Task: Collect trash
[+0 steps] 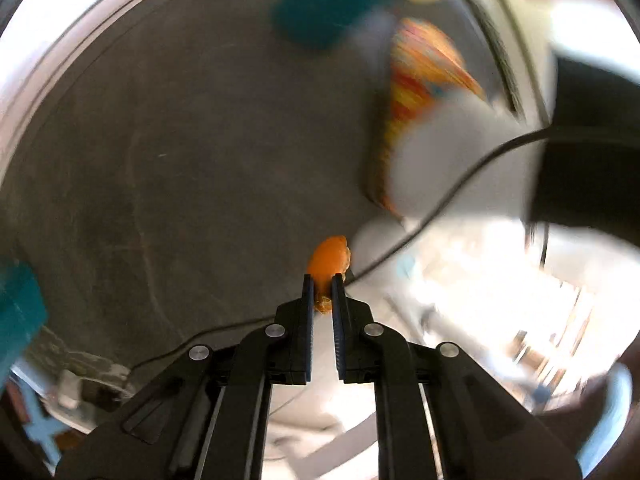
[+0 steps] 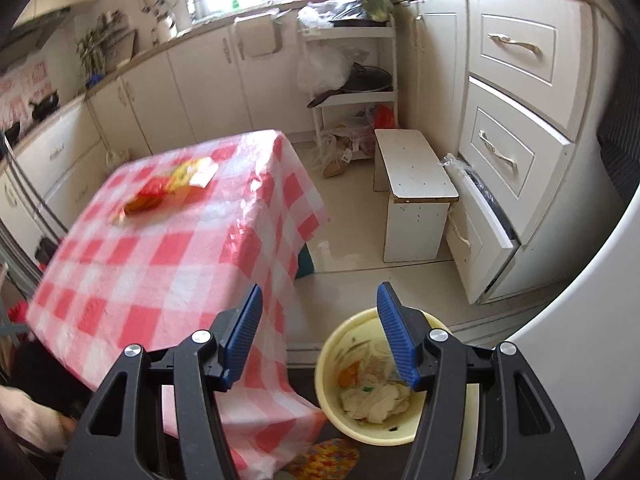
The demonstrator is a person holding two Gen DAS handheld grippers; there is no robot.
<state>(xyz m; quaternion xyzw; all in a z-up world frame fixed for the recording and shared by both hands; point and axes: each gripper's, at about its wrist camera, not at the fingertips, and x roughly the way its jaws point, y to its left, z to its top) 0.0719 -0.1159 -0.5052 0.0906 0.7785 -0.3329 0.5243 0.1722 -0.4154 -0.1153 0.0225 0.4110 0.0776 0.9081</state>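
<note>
Orange peel (image 1: 329, 261) sits pinched between the tips of my left gripper (image 1: 321, 280), jaws nearly together on it, above a dark grey floor that smears with blur. My right gripper (image 2: 320, 312) stands wide with nothing between its blue pads (image 2: 394, 336). Just below it I see the yellow bin (image 2: 332, 392), paper and scraps inside. Farther off, wrappers (image 2: 168, 188) lie on the red-checked tablecloth (image 2: 160, 264).
</note>
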